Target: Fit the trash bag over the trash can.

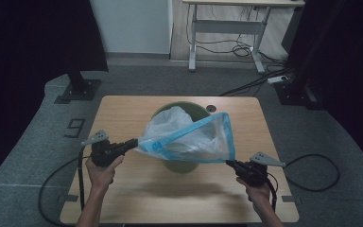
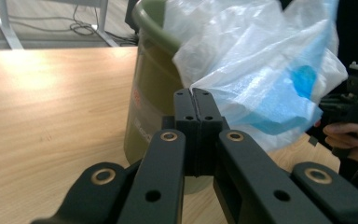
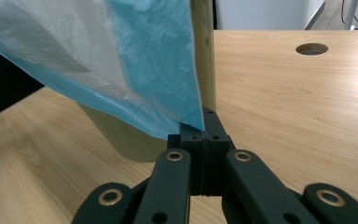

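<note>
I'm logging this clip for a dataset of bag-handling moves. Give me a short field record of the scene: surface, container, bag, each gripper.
surface: wooden table
container: green bin, upright, mid-table
bag: clear plastic bag with blue edge, stretched between both grippers over the bin's mouth
left gripper: jaws shut on the bag's left edge
right gripper: jaws shut on the bag's blue corner
other: cables on the floor

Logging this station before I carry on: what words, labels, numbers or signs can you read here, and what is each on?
"9": dark figure on the grey floor left of the table.
Red round logo with pale lettering on the green bin: too blurred to read.
Blue-edged plastic bag: no readable print.
</note>
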### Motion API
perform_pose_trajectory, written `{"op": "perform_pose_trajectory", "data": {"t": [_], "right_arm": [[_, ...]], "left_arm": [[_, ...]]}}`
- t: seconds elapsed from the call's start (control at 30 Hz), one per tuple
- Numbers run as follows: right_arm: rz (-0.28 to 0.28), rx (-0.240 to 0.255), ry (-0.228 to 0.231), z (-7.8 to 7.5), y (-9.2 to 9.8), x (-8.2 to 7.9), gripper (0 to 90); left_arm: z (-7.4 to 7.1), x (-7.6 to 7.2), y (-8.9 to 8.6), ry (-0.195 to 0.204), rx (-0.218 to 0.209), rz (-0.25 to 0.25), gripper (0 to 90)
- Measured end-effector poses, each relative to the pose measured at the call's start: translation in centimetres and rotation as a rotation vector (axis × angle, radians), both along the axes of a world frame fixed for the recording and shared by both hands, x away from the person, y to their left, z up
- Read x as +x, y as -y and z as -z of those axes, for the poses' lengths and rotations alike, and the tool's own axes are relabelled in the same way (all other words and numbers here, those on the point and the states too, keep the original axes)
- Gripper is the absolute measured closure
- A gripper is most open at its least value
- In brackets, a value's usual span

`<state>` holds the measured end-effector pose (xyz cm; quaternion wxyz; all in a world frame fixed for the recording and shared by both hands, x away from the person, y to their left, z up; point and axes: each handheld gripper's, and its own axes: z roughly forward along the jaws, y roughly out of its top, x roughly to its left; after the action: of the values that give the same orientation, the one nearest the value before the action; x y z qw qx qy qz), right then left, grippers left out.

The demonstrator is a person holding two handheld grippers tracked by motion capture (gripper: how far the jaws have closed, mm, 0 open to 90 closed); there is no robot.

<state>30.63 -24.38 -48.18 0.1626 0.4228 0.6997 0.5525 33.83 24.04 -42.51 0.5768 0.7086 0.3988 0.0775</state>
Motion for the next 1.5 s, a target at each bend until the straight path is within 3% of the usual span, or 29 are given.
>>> {"op": "perform_pose_trajectory", "data": {"t": [0.13, 0.3, 0.4, 0.53, 0.67, 0.8, 0.93, 1.0, 1.1, 1.2, 1.33, 1.5], "right_arm": [[0.023, -0.013, -0.005, 0.0, 0.2, 0.7, 88.6], [0.054, -0.004, -0.003, -0.5, 0.6, 0.9, 88.5], [0.059, 0.003, 0.016, -1.2, 0.6, 0.8, 88.4], [0.059, 0.002, 0.030, -1.8, 0.5, 0.7, 88.1], [0.074, -0.009, 0.035, -2.0, 0.4, 0.7, 88.0], [0.080, -0.009, 0.031, -1.9, 0.5, 0.8, 87.9], [0.082, -0.005, 0.029, -1.9, 0.5, 0.8, 87.8], [0.082, -0.006, 0.028, -1.8, 0.5, 0.8, 87.6], [0.084, -0.003, 0.027, -1.8, 0.7, 0.8, 87.2], [0.085, -0.003, 0.024, -1.7, 0.8, 0.7, 87.2], [0.088, 0.001, 0.020, -1.6, 1.0, 0.7, 87.2], [0.082, -0.013, 0.013, -1.3, 0.9, 0.8, 88.1]], "left_arm": [[0.3, 0.5, 0.8, -0.002, 0.014, -0.003, 90.0], [-0.7, 0.0, 1.3, 0.029, 0.018, 0.021, 88.9], [-1.5, -0.6, 1.6, 0.047, 0.021, 0.057, 75.0], [-2.7, -1.6, 2.2, 0.090, 0.036, 0.052, 57.6], [-3.8, -1.9, 3.1, 0.104, 0.061, 0.052, 44.0], [-4.6, -1.7, 4.2, 0.118, 0.122, 0.056, 38.6], [-4.8, -0.9, 5.3, 0.106, 0.161, 0.072, 44.4], [-4.8, -0.6, 5.7, 0.090, 0.170, 0.082, 58.2], [-4.8, -0.3, 6.0, 0.085, 0.148, 0.102, 75.9], [-4.9, 0.0, 6.1, 0.089, 0.157, 0.126, 87.3], [-5.1, 0.3, 6.1, 0.089, 0.160, 0.137, 89.7], [-5.6, 0.9, 5.3, 0.096, 0.133, 0.084, 89.9]]}}
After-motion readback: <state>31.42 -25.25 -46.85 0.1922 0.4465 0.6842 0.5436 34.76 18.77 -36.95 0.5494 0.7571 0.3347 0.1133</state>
